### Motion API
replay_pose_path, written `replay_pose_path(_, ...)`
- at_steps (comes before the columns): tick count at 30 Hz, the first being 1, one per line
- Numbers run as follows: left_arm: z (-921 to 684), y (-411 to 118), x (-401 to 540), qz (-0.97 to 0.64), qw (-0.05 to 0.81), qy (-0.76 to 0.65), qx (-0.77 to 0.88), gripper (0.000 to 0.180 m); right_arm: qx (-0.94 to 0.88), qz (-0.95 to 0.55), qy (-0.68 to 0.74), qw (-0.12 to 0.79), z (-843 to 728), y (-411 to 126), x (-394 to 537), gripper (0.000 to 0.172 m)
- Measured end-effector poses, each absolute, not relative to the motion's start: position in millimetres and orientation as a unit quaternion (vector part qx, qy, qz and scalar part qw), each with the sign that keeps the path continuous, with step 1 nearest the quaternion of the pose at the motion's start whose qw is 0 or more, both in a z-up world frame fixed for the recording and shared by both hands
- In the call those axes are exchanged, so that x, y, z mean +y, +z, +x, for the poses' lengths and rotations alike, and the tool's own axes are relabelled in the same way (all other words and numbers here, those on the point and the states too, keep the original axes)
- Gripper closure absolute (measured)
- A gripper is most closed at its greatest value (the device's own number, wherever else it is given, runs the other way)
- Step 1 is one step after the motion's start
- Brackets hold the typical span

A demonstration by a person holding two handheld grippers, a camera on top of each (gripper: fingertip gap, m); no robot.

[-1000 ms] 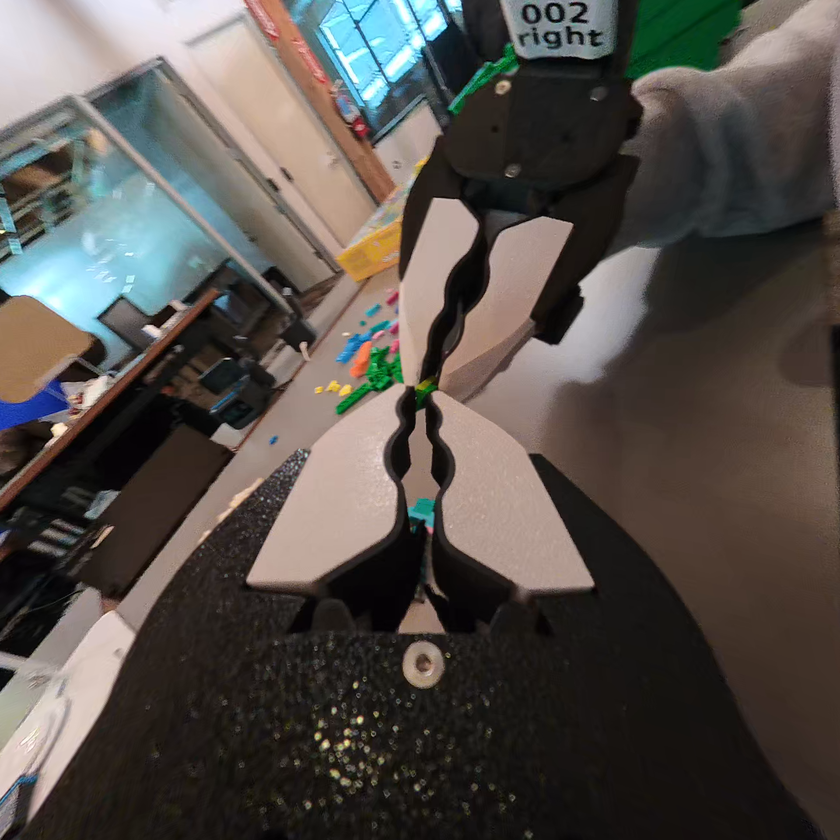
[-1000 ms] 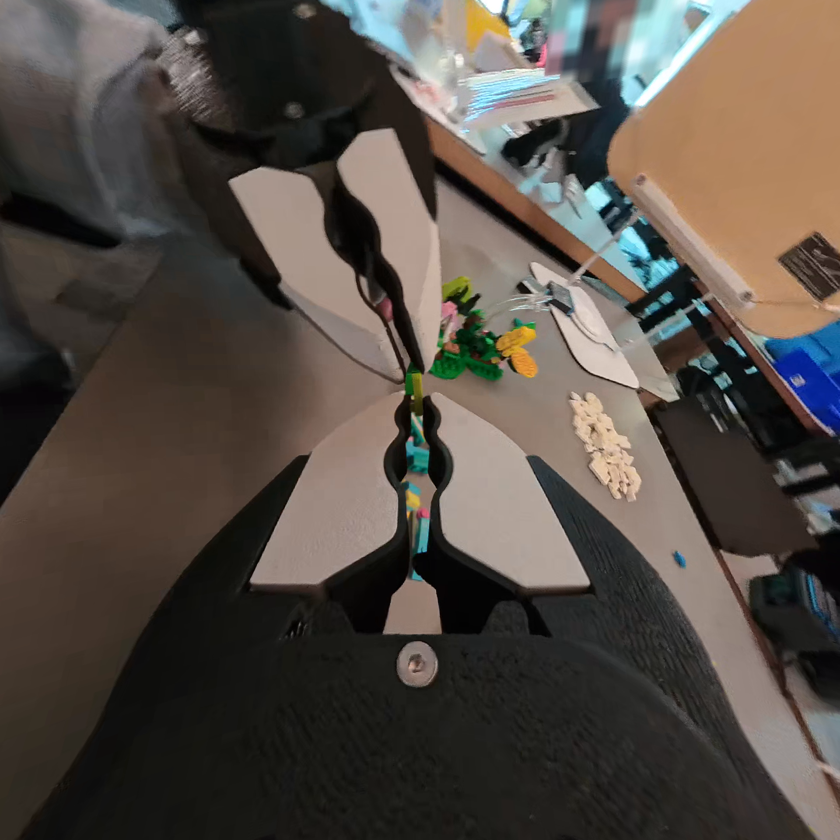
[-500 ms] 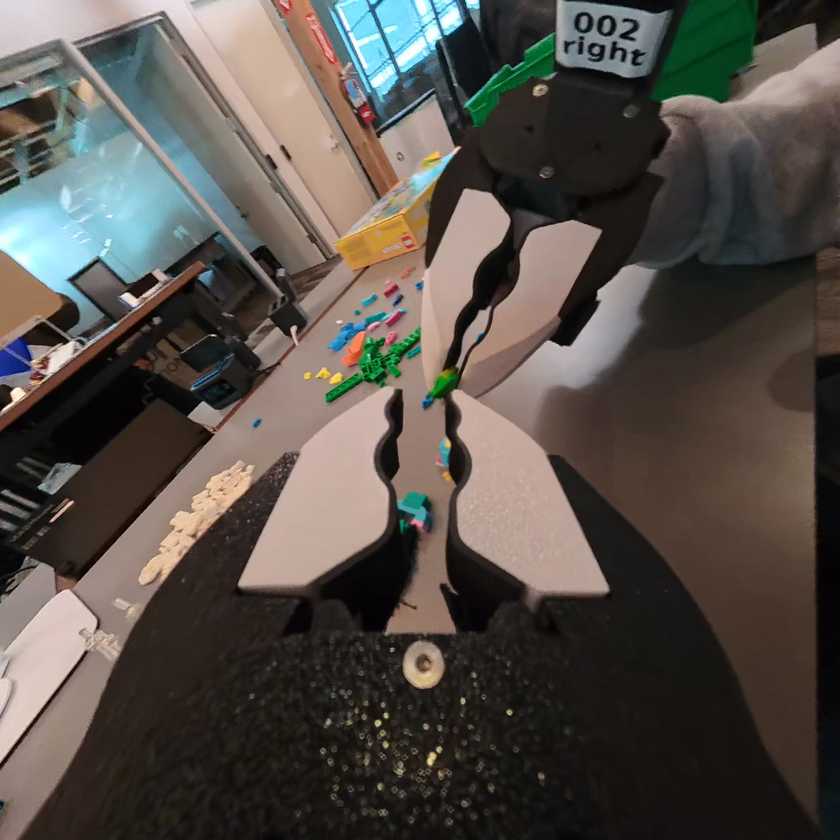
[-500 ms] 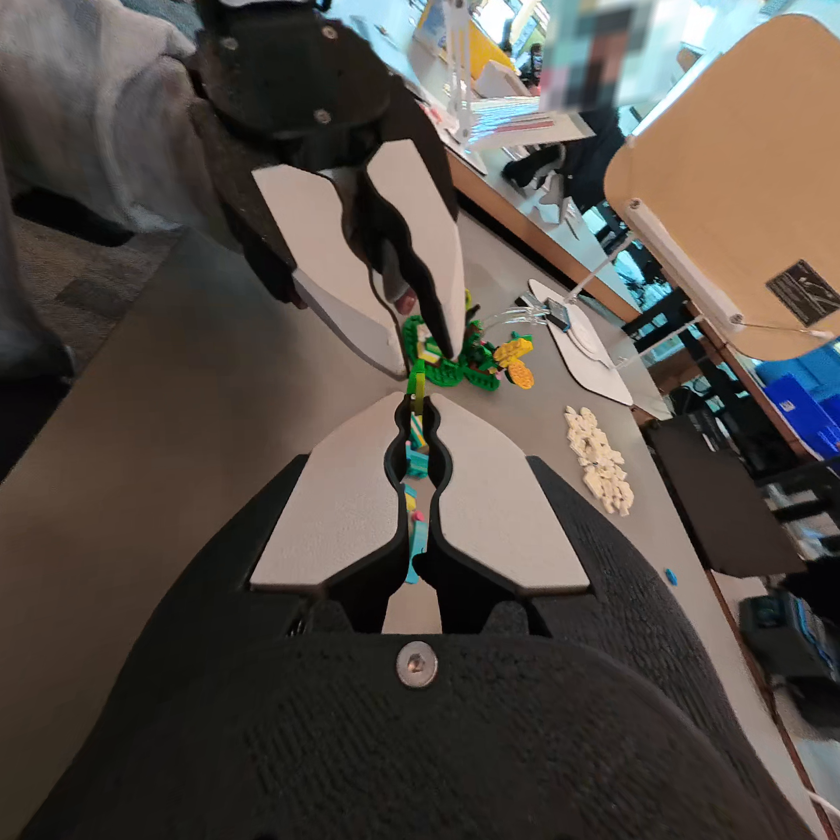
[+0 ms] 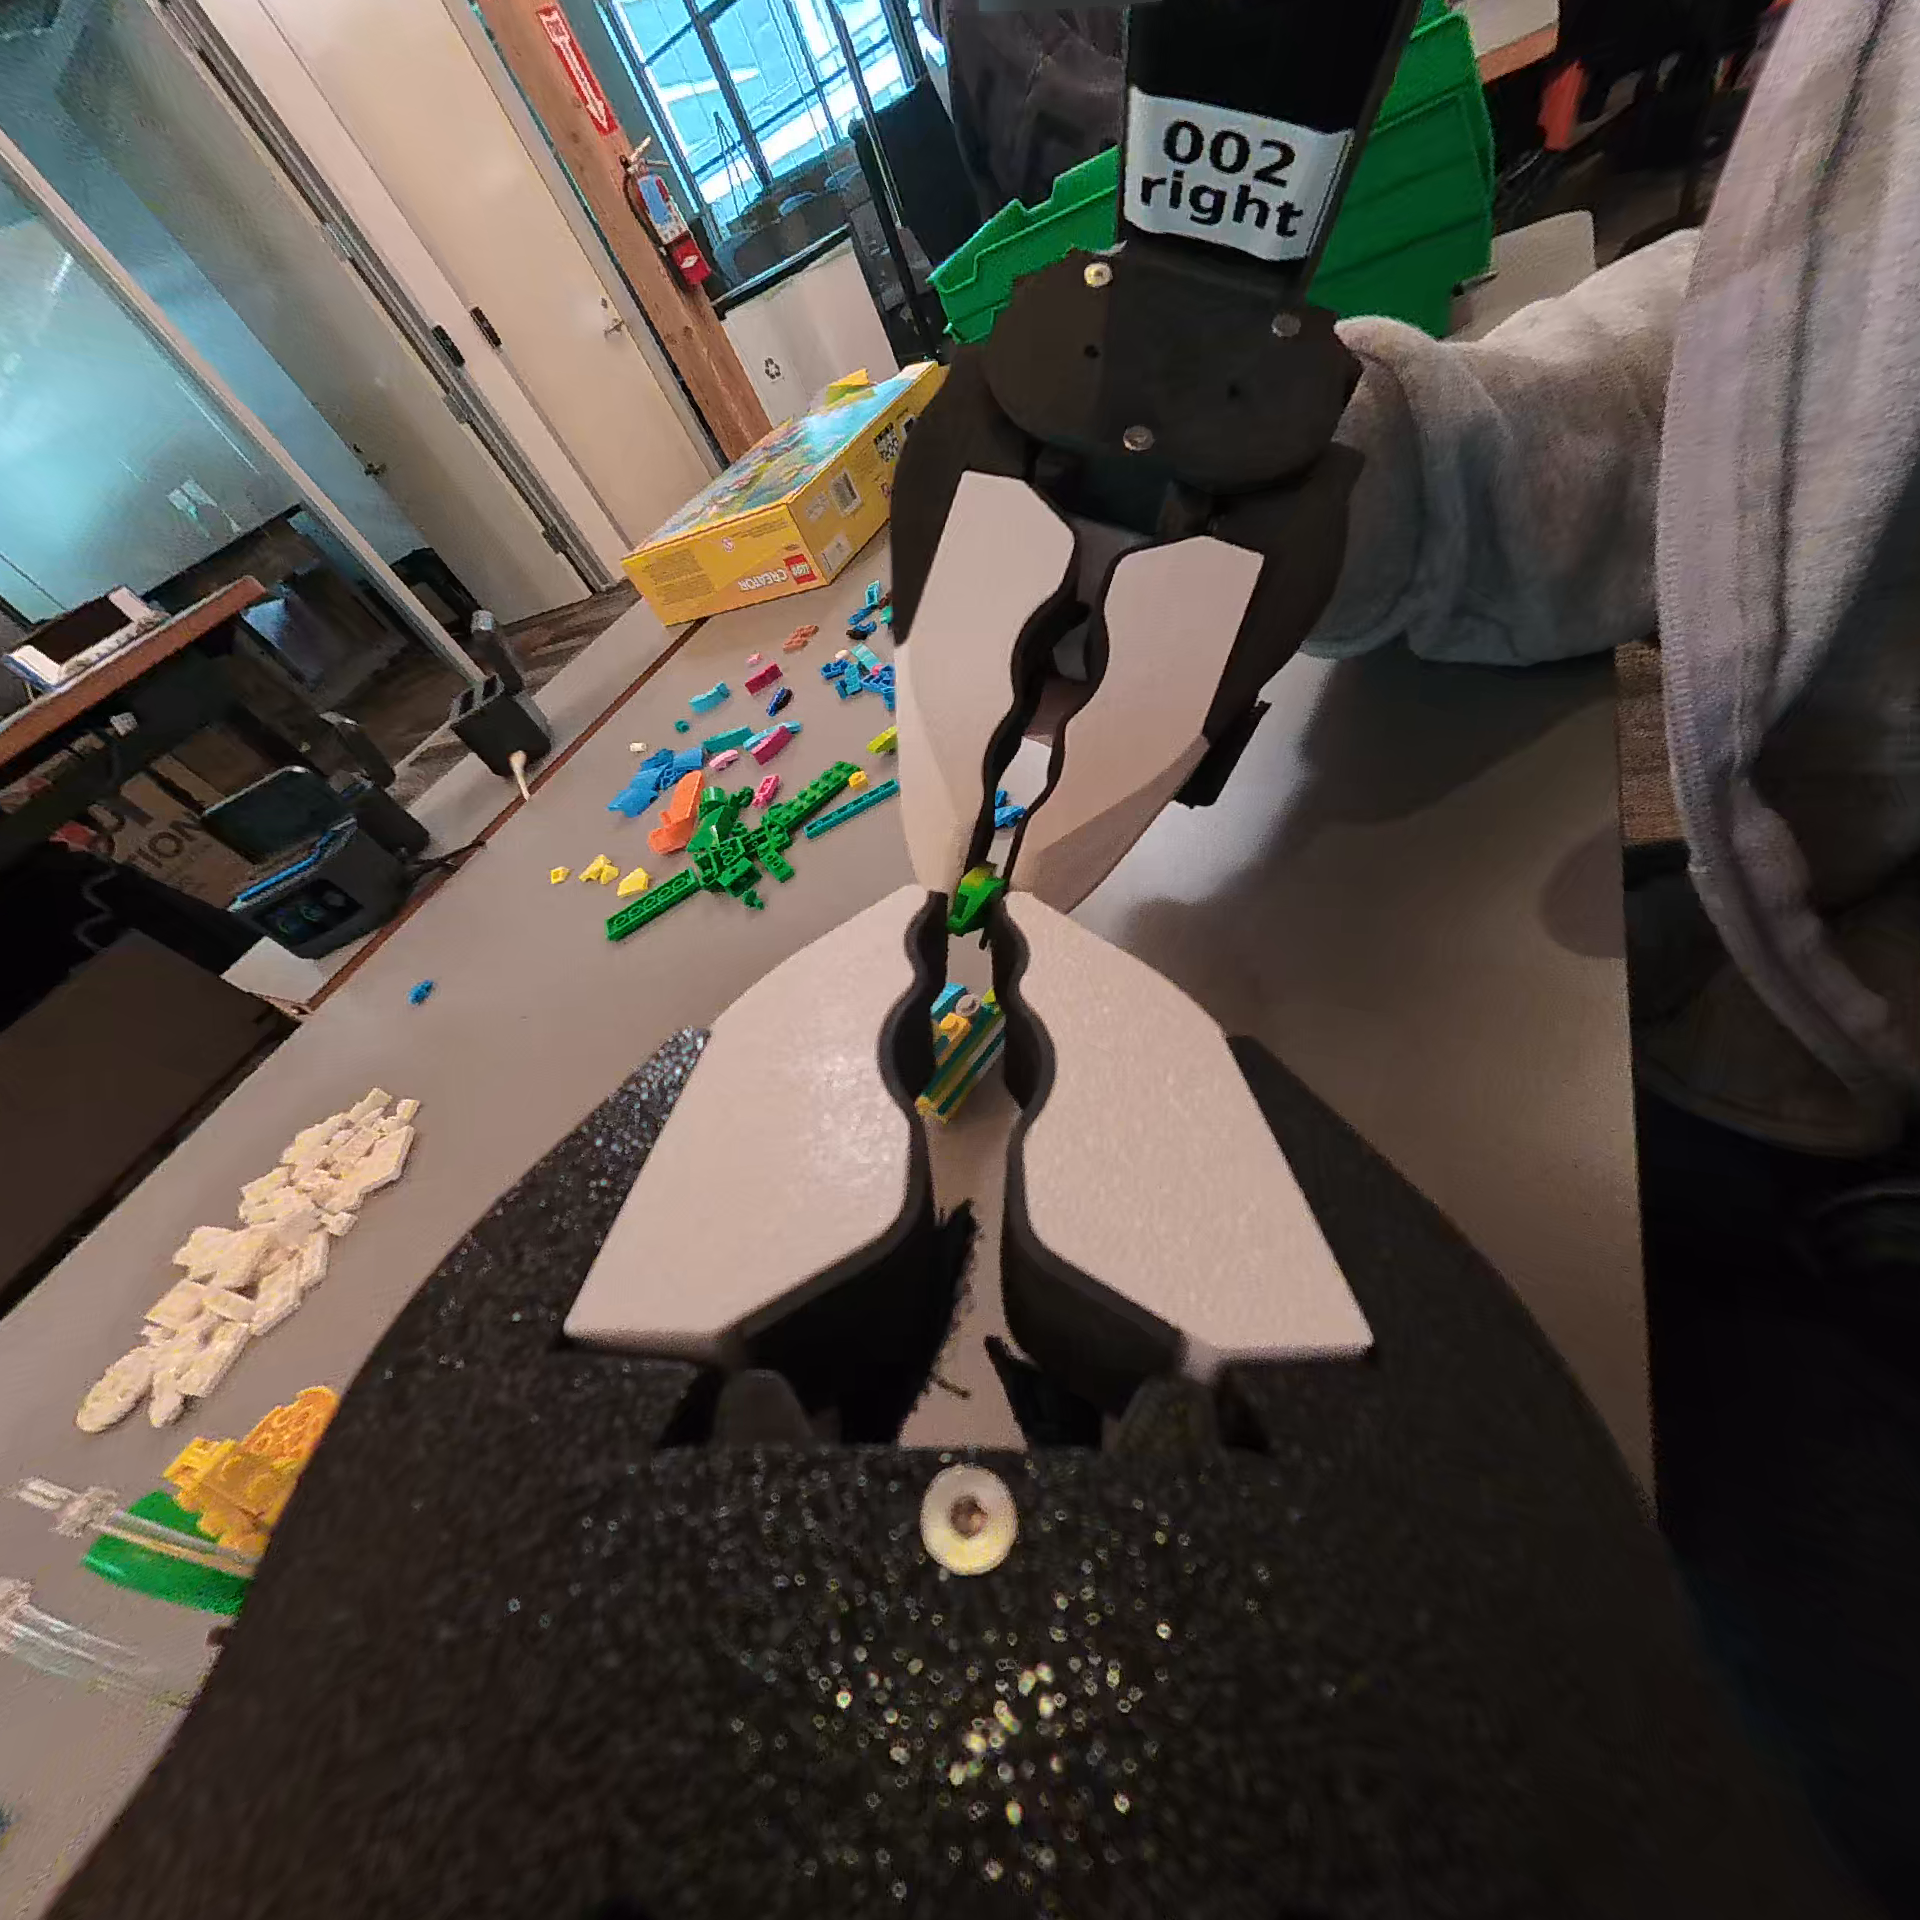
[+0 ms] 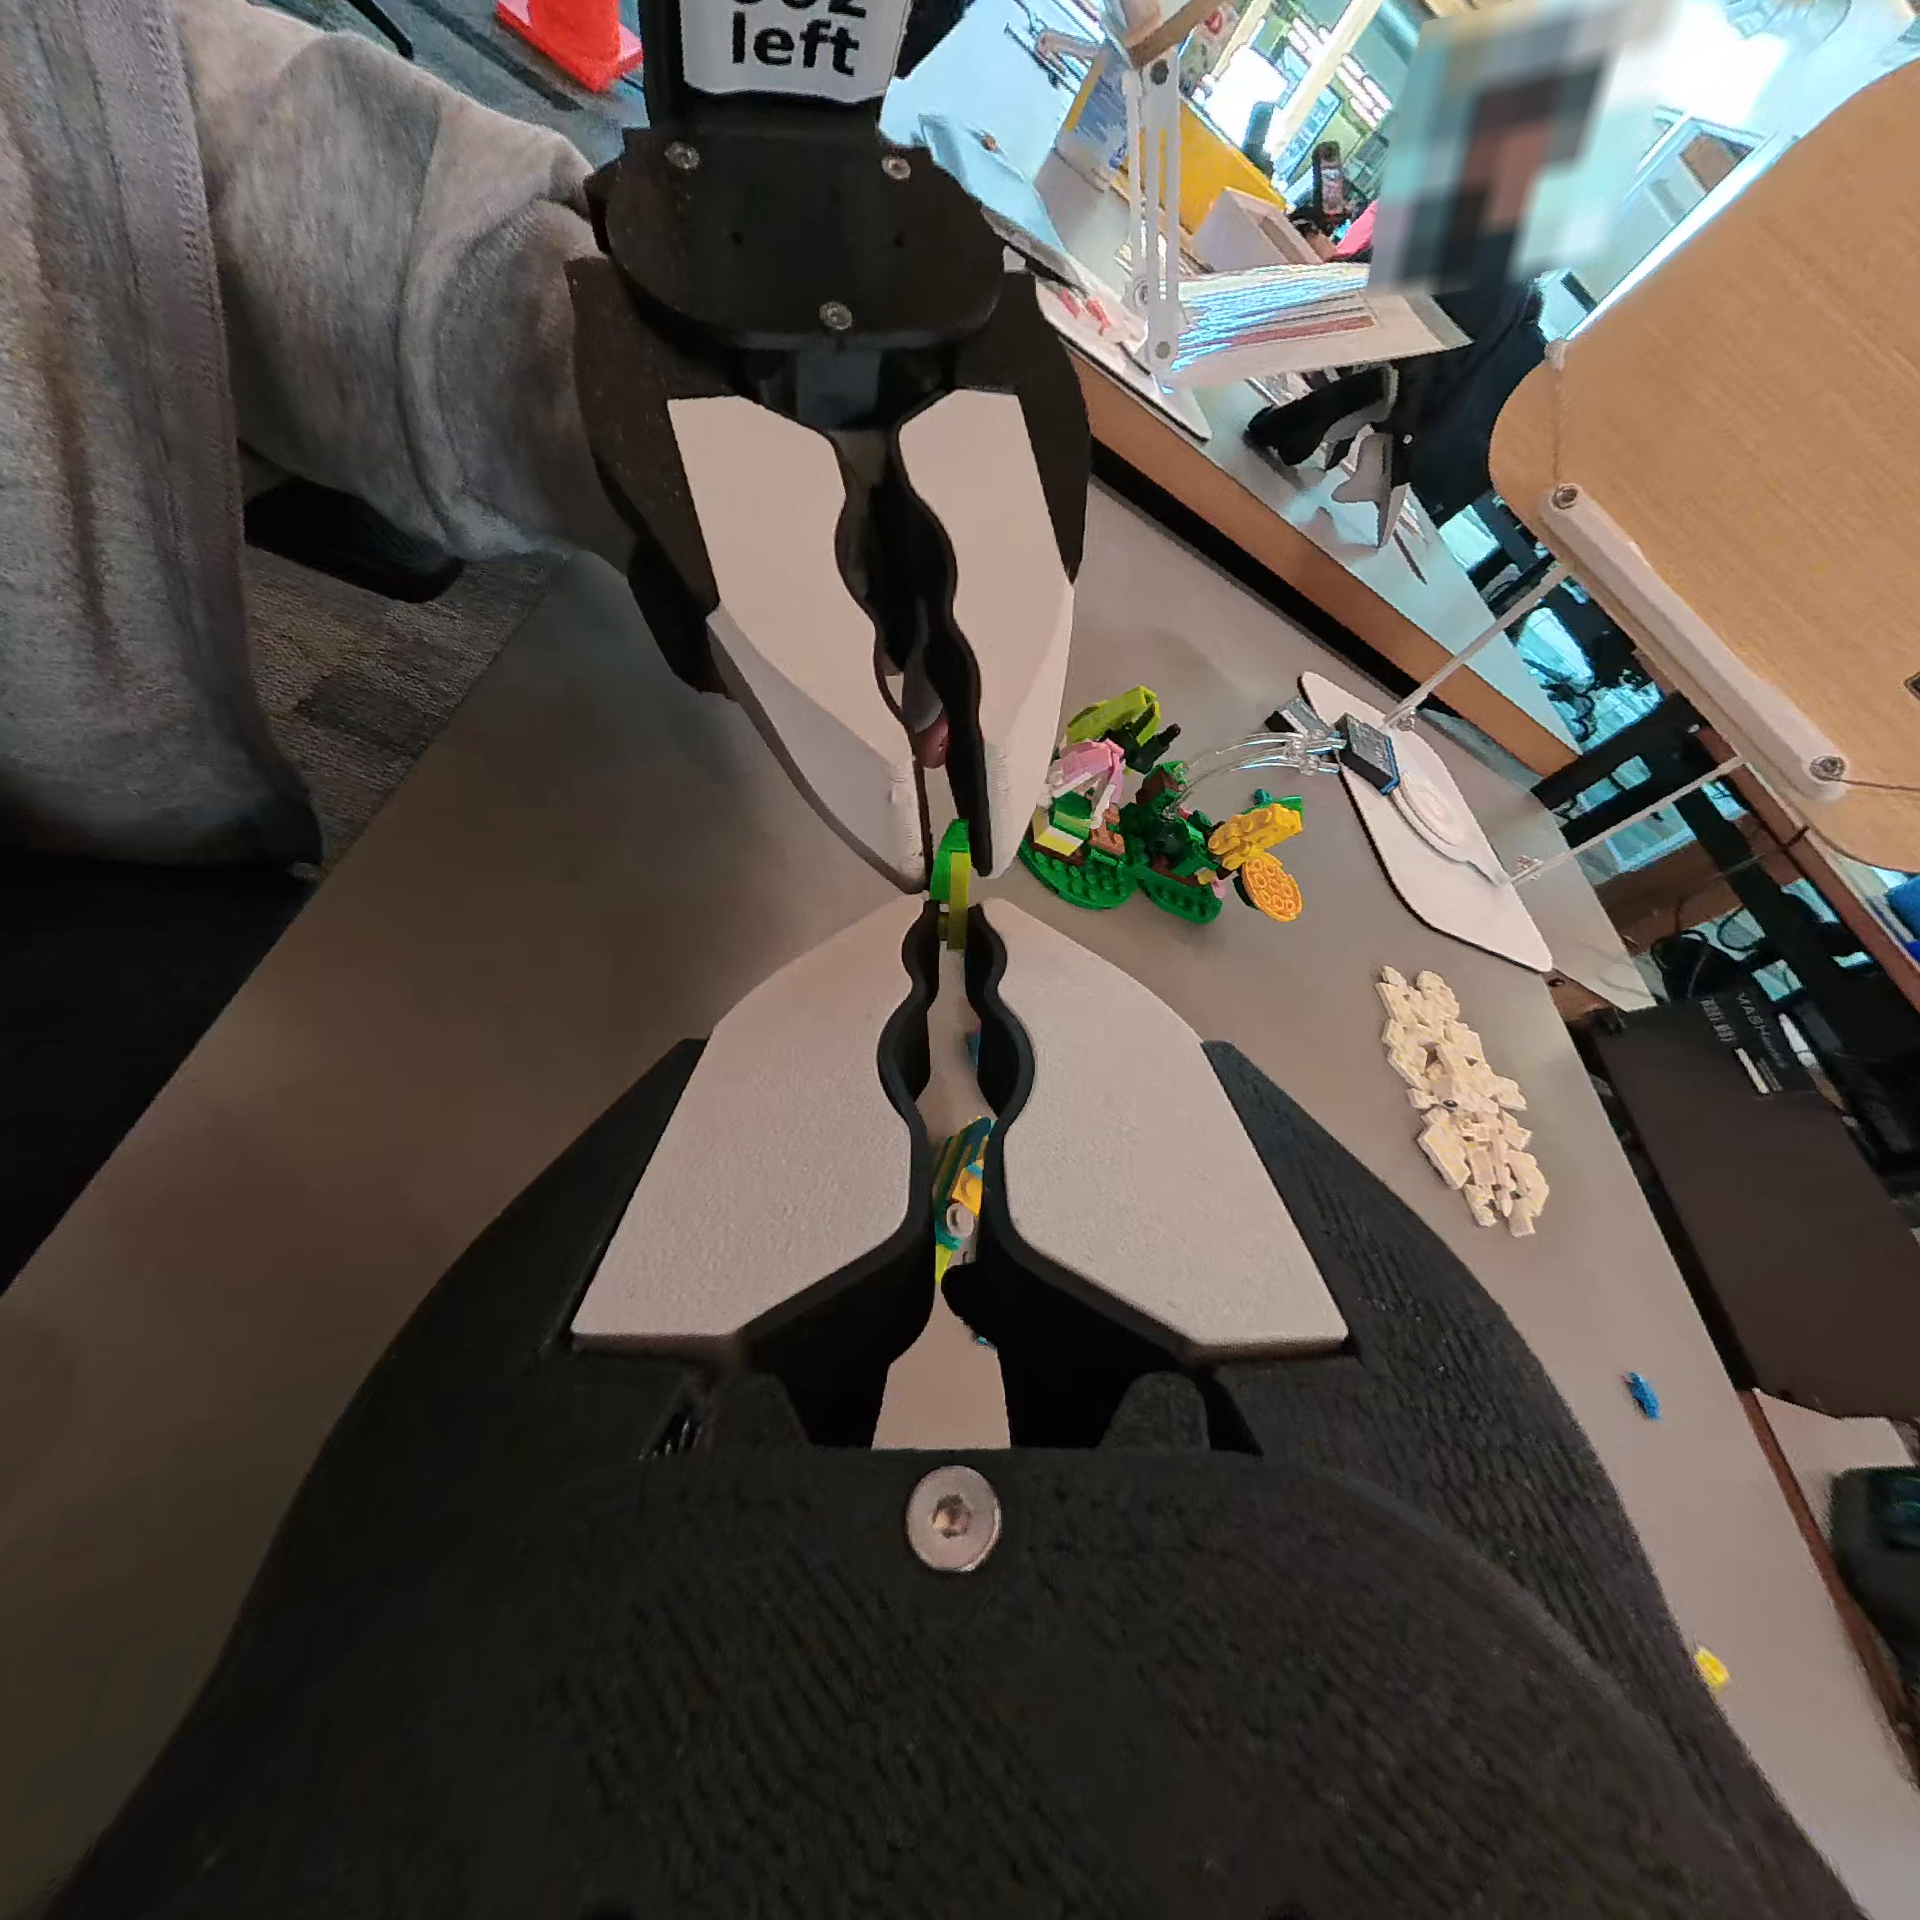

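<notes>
My two grippers meet tip to tip above the grey table (image 5: pixel 1299 1039). My right gripper (image 6: pixel 954 920) is shut on the lime end of a small green brick piece (image 6: pixel 951 868). It comes down from the top of the left wrist view (image 5: pixel 982 868). My left gripper (image 5: pixel 968 920) is closed on the bright green end of that piece (image 5: pixel 974 896). It comes down from the top of the right wrist view (image 6: pixel 951 857). A small teal, yellow and green striped build (image 5: pixel 961 1049) lies on the table under the fingers, and also shows in the right wrist view (image 6: pixel 961 1169).
Loose coloured bricks (image 5: pixel 727 831) and a yellow box (image 5: pixel 790 520) lie farther along the table, before a green bin (image 5: pixel 1392 208). A pile of white pieces (image 6: pixel 1465 1112), a flower build on green plates (image 6: pixel 1143 831) and a white base with a clear stand (image 6: pixel 1434 821) lie beside. A grey sleeve (image 5: pixel 1507 499) is behind the right gripper. My two grippers' fingertips are within a few centimetres of each other.
My left gripper opened wide half a second ago beside the green piece. It has now moved back in and narrowed onto it. My right gripper stayed shut on the piece.
</notes>
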State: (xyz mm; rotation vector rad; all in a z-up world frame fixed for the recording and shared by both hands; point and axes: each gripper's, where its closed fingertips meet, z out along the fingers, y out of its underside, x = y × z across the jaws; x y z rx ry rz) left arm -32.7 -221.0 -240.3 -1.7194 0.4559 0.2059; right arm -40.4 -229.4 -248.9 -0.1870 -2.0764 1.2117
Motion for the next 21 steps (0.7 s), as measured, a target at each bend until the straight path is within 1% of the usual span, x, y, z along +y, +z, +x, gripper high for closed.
replay_pose_path(5,-34,-238,-220,-0.744,0.63,0.1,0.197,0.174,-0.801,-0.088,0.477,0.351,-42,-247,-228,0.168)
replay_pose_path(13,-54,-234,-215,-0.738,0.601,0.249,0.179,0.174,-0.777,-0.172,0.478,0.371,-62,-243,-221,0.169)
replay_pose_path(17,-58,-232,-213,-0.725,0.591,0.304,0.178,0.176,-0.759,-0.243,0.5,0.339,-70,-243,-217,0.169)
replay_pose_path(19,-60,-231,-213,-0.72,0.592,0.317,0.175,0.176,-0.752,-0.257,0.518,0.317,-70,-242,-217,0.169)
replay_pose_path(21,-65,-228,-215,-0.714,0.604,0.318,0.154,0.176,-0.746,-0.261,0.522,0.32,-71,-240,-213,0.169)
